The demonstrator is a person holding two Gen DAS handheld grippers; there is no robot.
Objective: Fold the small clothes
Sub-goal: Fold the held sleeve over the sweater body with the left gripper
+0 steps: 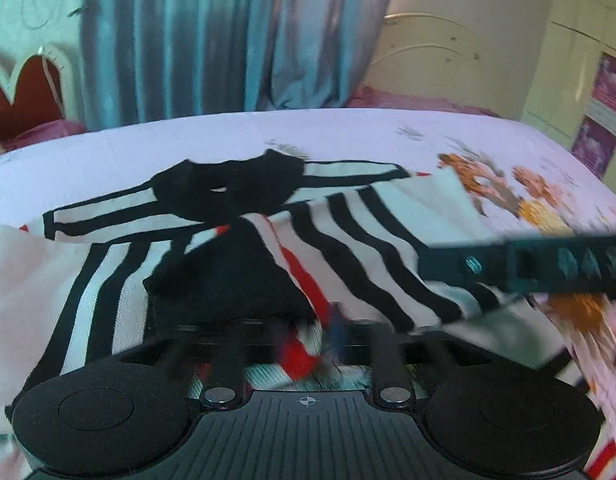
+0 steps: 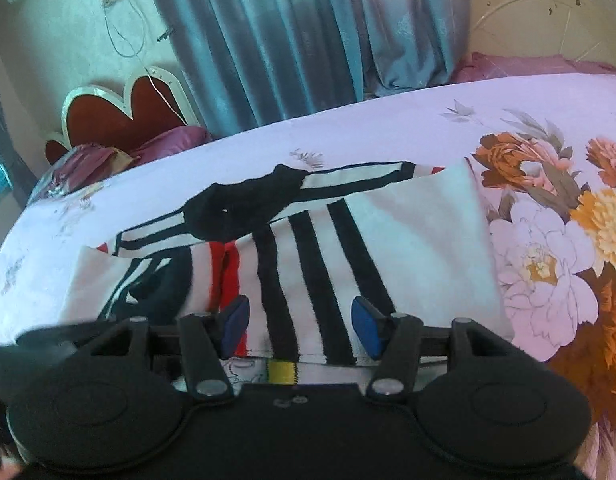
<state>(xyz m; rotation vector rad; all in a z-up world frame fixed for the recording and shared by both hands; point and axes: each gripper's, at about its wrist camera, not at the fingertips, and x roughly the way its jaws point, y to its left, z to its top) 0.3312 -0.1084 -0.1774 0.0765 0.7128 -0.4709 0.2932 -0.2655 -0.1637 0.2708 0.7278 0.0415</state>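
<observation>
A small black-and-white striped shirt (image 2: 319,248) with red trim and a black collar lies on the bed, sleeves spread at the far side. In the right wrist view my right gripper (image 2: 302,326) is open, blue pads (image 2: 365,326) apart over the shirt's near hem. In the left wrist view the shirt (image 1: 347,240) is bunched and blurred; my left gripper (image 1: 308,340) looks shut on a fold of its fabric, fingertips hidden by cloth. The right gripper's arm (image 1: 547,268) crosses the right side of that view.
The bed has a white sheet with orange flowers (image 2: 547,240). Blue curtains (image 2: 300,32) hang behind. A red heart-shaped headboard (image 2: 124,116) and purple pillows (image 2: 164,140) stand at the far left. A cream wardrobe (image 1: 467,40) is at the far right.
</observation>
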